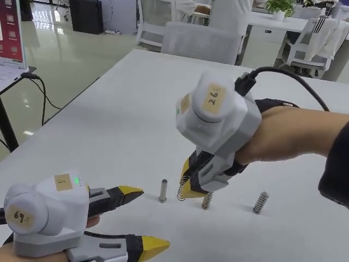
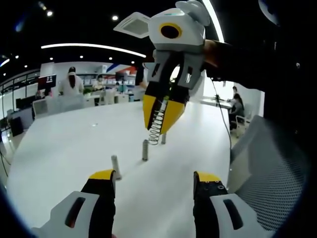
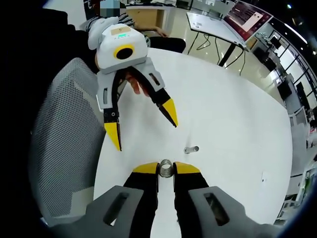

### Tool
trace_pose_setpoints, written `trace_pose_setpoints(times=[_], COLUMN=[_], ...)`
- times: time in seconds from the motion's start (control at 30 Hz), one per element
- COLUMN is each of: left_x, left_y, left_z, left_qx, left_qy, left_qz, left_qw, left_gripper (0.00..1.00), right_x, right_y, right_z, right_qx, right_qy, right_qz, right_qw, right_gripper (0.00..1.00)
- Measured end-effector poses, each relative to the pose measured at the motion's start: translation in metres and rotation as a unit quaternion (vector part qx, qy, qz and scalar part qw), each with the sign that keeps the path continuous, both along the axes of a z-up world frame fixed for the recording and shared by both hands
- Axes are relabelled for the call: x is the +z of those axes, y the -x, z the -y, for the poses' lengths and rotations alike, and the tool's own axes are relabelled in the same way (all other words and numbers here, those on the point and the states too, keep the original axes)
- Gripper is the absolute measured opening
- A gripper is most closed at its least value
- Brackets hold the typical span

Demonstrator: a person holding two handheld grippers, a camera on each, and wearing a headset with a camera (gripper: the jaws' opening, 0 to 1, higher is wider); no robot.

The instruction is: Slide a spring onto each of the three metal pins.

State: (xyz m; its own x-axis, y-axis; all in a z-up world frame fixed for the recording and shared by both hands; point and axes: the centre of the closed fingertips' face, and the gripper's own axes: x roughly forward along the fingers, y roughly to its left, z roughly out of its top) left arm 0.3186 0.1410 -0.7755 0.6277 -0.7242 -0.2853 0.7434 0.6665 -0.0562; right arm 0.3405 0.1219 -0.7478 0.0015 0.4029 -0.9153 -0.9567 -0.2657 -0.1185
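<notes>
I judge the job about two-thirds done. On the white worktop (image 1: 109, 120) one bare pin (image 1: 163, 191) stands upright with nothing around it. To its right in the head view, a second spring (image 1: 207, 200) and, further along, a third spring (image 1: 260, 202) both stand on end. I take each of them to be seated over a pin, though the coils hide whatever is inside.

My right tool (image 1: 193, 188) is pressed together on the last spring (image 1: 182, 188). It pinches the spring near the top, so the coils hang below the yellow tips, tilted a little. The spring sits just beside the bare pin, slightly to its right, and is not yet over it. The right gripper view shows the coil end-on between the jaws (image 3: 166, 168), with the pin ahead of it.

My left tool (image 1: 144, 218) is spread wide and carries nothing. It sits low on the near side of the worktop, pointing towards the pin.

What remains, as I read it, is to line this spring up over the bare pin and let it drop down the shaft.
</notes>
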Motion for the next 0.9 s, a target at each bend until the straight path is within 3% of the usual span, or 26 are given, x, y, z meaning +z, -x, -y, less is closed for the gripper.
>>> trace_pose_setpoints(times=[0.9], left_x=[-0.002], left_y=[-0.002], left_z=[-0.005], left_qx=[0.008], left_qy=[0.008], left_qz=[-0.004], left_qw=[0.9999], left_gripper=[0.67], right_x=[-0.006], right_y=[-0.036], right_z=[-0.020], right_qx=[-0.017], right_qy=[-0.002], right_qz=[0.017], right_qw=[0.9997], right_gripper=[0.08])
